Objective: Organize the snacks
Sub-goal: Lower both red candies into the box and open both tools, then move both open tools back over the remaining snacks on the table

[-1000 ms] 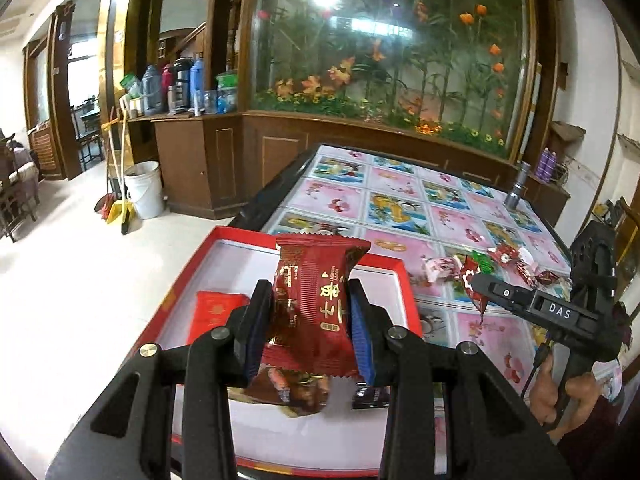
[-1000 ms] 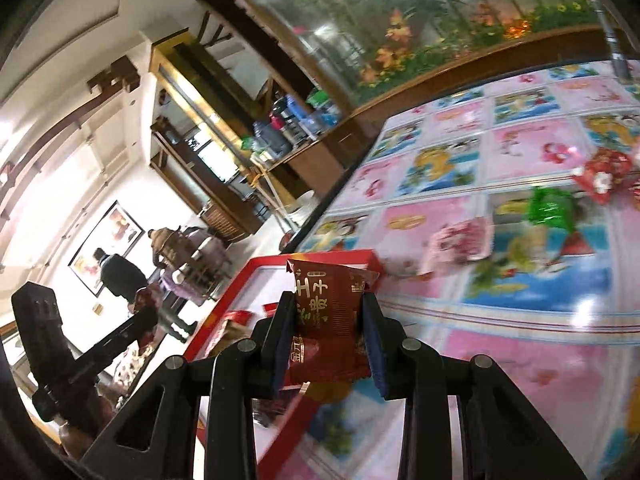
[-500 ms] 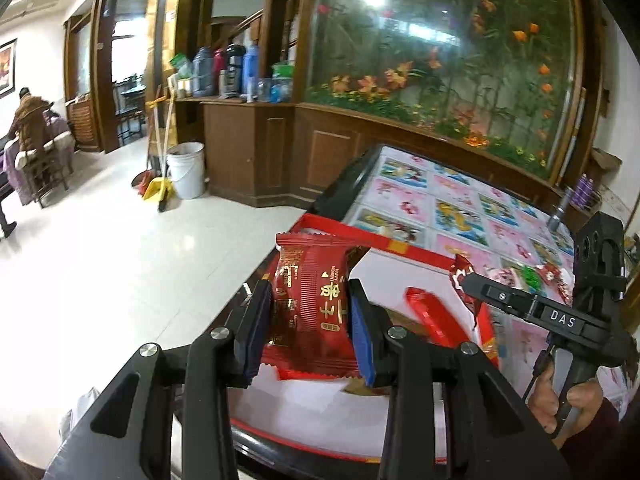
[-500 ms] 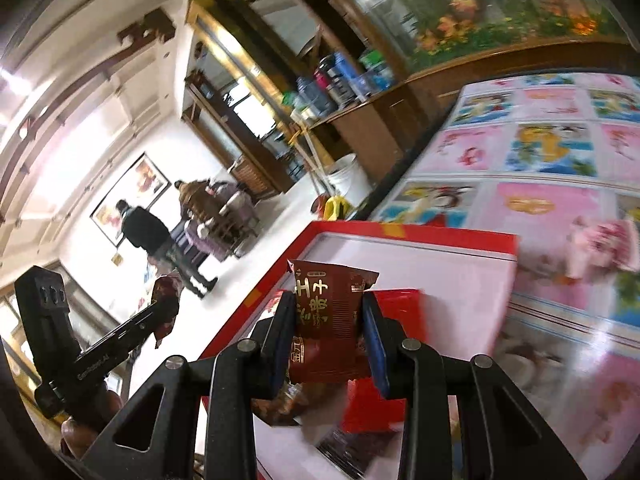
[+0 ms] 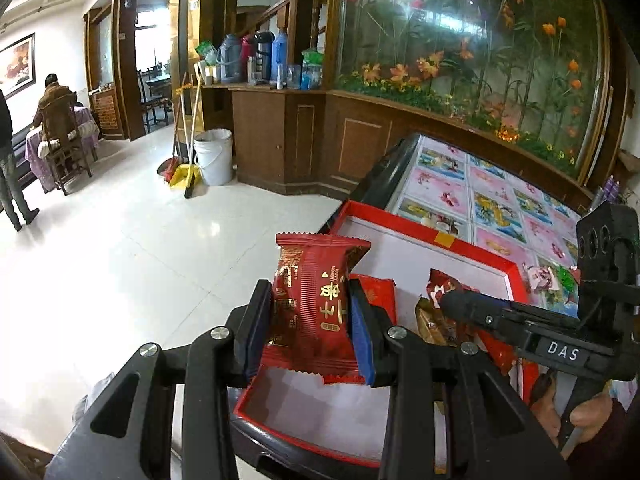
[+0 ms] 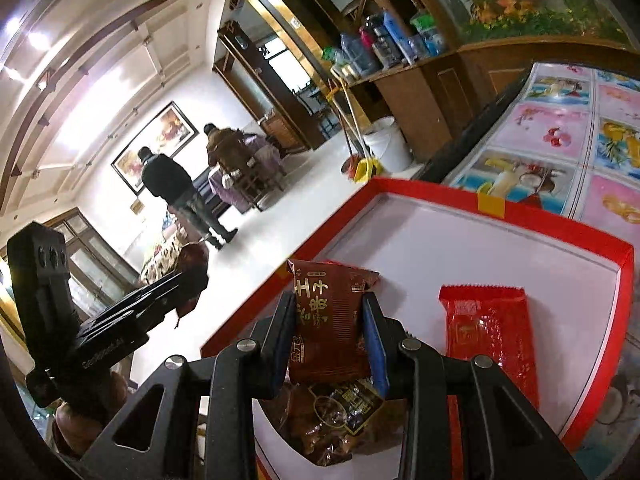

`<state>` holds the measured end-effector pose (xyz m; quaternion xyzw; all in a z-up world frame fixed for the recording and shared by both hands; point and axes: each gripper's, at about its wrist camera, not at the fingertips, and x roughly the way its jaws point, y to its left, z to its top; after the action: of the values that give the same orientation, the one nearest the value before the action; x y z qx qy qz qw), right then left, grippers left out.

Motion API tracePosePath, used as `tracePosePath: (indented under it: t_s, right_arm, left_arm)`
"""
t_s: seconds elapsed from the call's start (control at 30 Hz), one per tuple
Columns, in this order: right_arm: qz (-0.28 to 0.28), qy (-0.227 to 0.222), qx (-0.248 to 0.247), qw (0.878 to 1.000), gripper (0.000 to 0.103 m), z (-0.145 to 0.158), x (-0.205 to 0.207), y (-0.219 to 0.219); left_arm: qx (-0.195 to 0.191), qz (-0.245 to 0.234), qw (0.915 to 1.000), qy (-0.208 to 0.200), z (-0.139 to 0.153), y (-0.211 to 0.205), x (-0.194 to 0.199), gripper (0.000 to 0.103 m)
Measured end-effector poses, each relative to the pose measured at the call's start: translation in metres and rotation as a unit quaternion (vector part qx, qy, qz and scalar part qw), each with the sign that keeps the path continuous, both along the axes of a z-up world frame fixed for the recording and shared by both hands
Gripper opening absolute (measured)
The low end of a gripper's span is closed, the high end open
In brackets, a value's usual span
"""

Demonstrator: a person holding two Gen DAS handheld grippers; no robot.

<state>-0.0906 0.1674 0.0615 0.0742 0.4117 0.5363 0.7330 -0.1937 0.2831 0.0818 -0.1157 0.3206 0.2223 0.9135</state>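
A dark red date snack packet (image 5: 316, 300) is clamped upright between the narrowed jaws of the left tool (image 5: 310, 332), held above the near left corner of the red-rimmed tray (image 5: 472, 250). A brown date snack packet (image 6: 328, 320) is pinched the same way in the right tool (image 6: 330, 340), above the near part of the same tray. Both packets are held, not yet laid down.

Several risks can be judged from here. The left packet hangs close to the tray's outer rim and the table (image 5: 452, 184) edge, so a release made there could send it over the rim to the floor (image 5: 120, 260). The two tools are near each other over one corner, and a collision could be caused if both are lowered together. The right packet is gripped low on its body, so it may tip on release and land across the clear-wrapped snack (image 6: 340, 420) beneath it.

Loose candies (image 5: 548, 280) left on the table beyond the tray's right rim are shown only in the left wrist view. The bright red flat packet (image 6: 492, 328) lying alone on the white tray floor, and the clear-wrapped snack under the right tool, are seen plainly only in the right wrist view.
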Motion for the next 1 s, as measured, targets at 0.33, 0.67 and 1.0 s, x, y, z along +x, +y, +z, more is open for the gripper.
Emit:
tracePosePath:
  t_s: [0.33, 0.67, 1.0]
  right_arm:
    - [0.020, -0.011, -0.035, 0.999, 0.035, 0.000, -0.013, 0.003]
    - [-0.009, -0.020, -0.027, 0.999, 0.047, 0.010, -0.006, -0.010]
    - [-0.110, -0.027, 0.020, 0.993, 0.058, 0.036, 0.036, -0.079]
  left_arm:
    - [0.003, -0.025, 0.9985, 0.048, -0.023, -0.017, 0.025, 0.036]
    - [0.015, -0.005, 0.9969, 0.077, -0.030, -0.018, 0.026, 0.060]
    - [0.060, 0.004, 0.9968, 0.052, -0.001, -0.028, 0.016, 0.077]
